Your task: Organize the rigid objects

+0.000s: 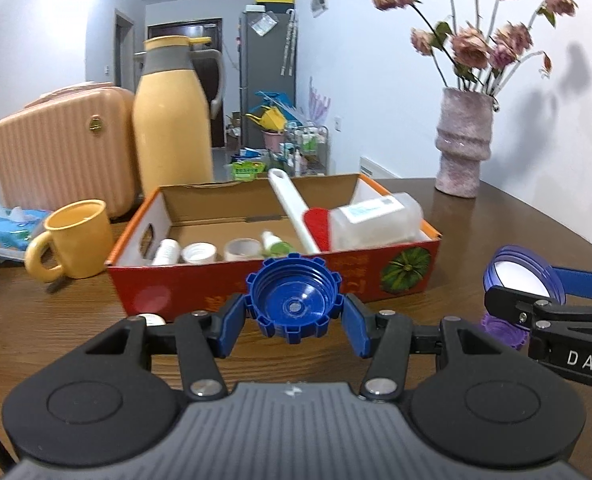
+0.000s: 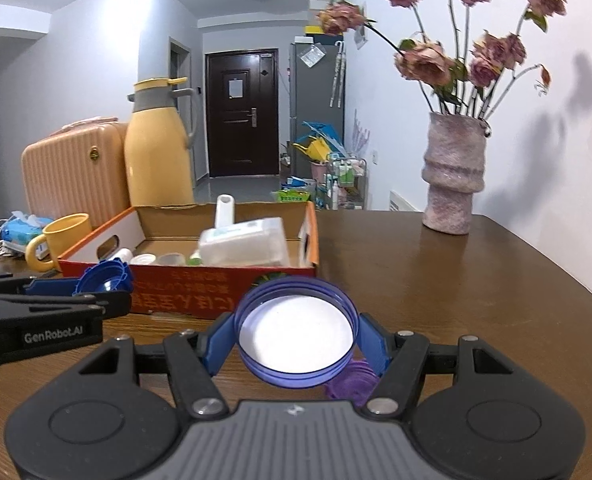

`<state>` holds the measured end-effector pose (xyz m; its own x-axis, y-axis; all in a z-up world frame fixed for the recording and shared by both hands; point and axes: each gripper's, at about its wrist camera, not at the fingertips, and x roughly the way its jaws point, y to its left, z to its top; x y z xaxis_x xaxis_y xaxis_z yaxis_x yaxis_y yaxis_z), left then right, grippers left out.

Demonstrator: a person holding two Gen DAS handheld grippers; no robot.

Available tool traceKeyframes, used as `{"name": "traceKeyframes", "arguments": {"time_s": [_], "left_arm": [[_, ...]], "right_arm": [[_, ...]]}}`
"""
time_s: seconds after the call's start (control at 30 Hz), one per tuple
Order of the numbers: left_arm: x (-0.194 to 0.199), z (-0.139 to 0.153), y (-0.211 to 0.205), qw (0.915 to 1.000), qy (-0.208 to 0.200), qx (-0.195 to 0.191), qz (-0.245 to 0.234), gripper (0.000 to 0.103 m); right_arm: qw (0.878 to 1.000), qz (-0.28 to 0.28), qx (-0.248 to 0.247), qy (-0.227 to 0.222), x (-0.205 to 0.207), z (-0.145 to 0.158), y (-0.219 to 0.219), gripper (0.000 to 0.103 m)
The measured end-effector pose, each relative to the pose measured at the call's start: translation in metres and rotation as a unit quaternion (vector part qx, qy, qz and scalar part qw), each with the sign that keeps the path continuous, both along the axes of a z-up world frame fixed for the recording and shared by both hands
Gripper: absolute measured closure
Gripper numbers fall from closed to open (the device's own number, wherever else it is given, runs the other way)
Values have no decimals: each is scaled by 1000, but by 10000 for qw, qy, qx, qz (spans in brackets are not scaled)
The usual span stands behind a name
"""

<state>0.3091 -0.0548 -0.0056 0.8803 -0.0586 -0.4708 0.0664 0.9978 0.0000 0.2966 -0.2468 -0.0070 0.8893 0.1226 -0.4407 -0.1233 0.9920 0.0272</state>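
Observation:
My left gripper (image 1: pixel 294 314) is shut on a blue ridged bottle cap (image 1: pixel 294 298), held above the table just in front of the red cardboard box (image 1: pixel 256 280). My right gripper (image 2: pixel 296 338) is shut on a purple lid with a white liner (image 2: pixel 296 330), held to the right of the box front (image 2: pixel 200 288). A small purple cap (image 2: pixel 351 384) lies on the table under the right gripper. The box holds a white brush, a clear plastic container (image 1: pixel 375 220), tape rolls and small bottles. Each gripper shows in the other's view, the right one (image 1: pixel 523 280) and the left one (image 2: pixel 104 280).
A yellow mug (image 1: pixel 76 240), a yellow thermos (image 1: pixel 172 120), a pink case (image 1: pixel 60 148) and a tissue pack (image 1: pixel 4 228) stand left of and behind the box. A pink vase with dried roses (image 1: pixel 461 144) stands at the back right by the wall. A white cap (image 1: pixel 152 319) lies near the box front.

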Motion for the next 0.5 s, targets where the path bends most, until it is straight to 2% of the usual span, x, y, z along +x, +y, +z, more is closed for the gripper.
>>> {"name": "traceKeyframes", "arguments": {"time_s": [0.5], "left_arm": [[2,17,42,9986,-219,-313,359,50]], "right_arm": [[9991,362,54,-210,18,23,43,38]]}}
